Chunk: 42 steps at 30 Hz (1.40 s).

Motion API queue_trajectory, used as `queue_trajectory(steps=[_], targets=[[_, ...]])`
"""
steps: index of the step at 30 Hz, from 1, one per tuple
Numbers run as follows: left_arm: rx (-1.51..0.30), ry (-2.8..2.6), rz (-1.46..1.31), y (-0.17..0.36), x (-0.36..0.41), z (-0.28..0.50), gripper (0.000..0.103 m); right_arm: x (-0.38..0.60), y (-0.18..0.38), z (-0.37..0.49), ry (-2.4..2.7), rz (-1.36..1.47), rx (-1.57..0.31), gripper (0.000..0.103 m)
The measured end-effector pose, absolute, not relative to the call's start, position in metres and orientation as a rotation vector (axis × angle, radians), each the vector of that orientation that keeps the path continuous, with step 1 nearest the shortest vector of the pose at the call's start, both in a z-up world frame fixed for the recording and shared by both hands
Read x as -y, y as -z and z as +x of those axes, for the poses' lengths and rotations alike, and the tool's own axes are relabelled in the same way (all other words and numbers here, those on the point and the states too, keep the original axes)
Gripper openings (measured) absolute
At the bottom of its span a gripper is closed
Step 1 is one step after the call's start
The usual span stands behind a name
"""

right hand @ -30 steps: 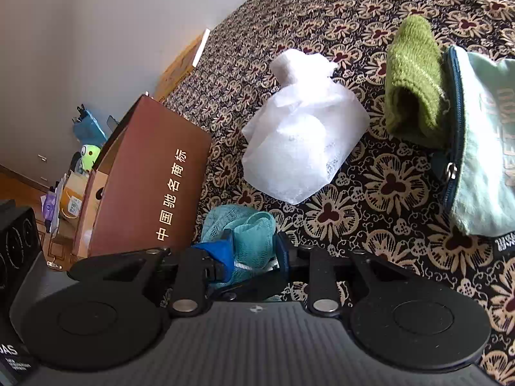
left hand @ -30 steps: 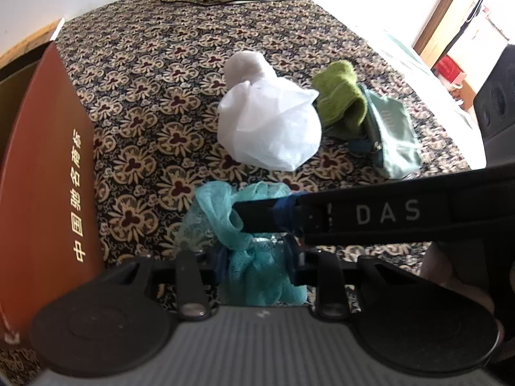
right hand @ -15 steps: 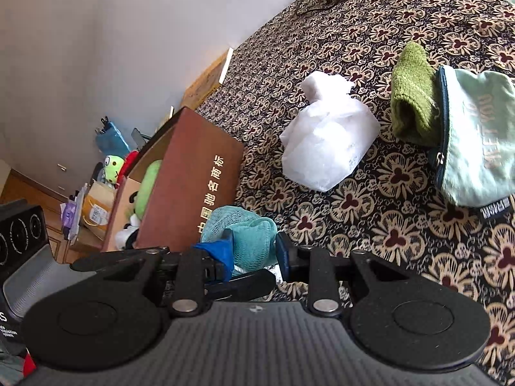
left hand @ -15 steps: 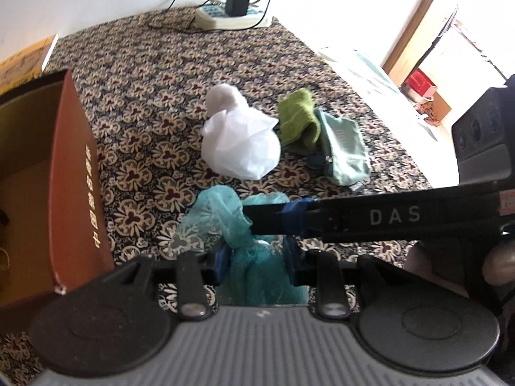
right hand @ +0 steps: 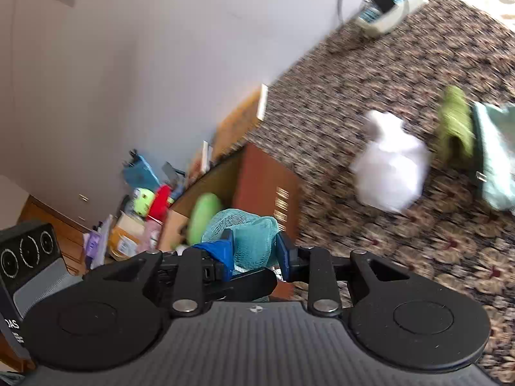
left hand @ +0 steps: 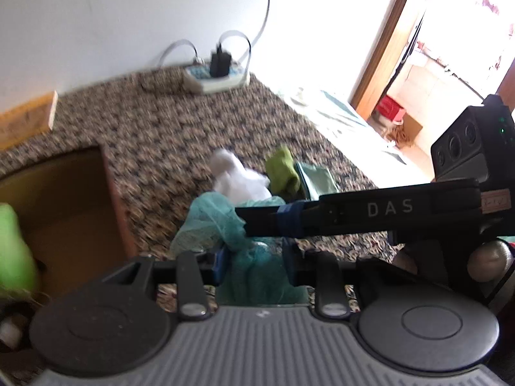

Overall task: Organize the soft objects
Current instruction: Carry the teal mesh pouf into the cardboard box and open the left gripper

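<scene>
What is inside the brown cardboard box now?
Inside the brown box a soft light-green object is visible, blurred. The box floor beside it looks bare in the left wrist view. The teal mesh in both tongs hides the near corner.

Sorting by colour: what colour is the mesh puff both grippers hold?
Teal mesh puff; clearest in right wrist view.

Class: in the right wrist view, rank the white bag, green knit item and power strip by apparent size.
1. White bag
2. Green knit item
3. Power strip, farthest away, so its true size is unsure.
</scene>
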<state>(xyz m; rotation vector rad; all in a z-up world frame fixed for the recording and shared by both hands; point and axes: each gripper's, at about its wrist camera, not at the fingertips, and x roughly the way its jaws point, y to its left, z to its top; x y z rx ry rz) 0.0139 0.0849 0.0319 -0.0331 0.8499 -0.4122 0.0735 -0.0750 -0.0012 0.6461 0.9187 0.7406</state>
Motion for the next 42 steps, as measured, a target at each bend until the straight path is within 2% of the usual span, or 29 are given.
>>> queue_trajectory(steps=[7, 16, 28, 36, 42], targets=[[-0.768, 0.368, -0.063, -0.061, -0.143, 0.006, 0.027, 0.018, -0.022, 0.079, -0.817, 0.617, -0.834, 0.011], [-0.725, 0.303, -0.049, -0.063, -0.214, 0.018, 0.027, -0.054, -0.021, 0.093, -0.851, 0.546, -0.781, 0.012], [-0.777, 0.247, -0.060, -0.013, -0.276, 0.065, 0.027, -0.120, 0.011, 0.120, -0.793, 0.405, -0.802, 0.012], [-0.864, 0.206, -0.092, 0.021, -0.287, 0.093, 0.027, -0.136, 0.030, 0.128, -0.723, 0.299, -0.826, 0.012], [-0.909, 0.165, -0.102, 0.032, -0.286, 0.104, 0.031, -0.132, 0.039, 0.138, -0.707, 0.345, -0.862, 0.012]])
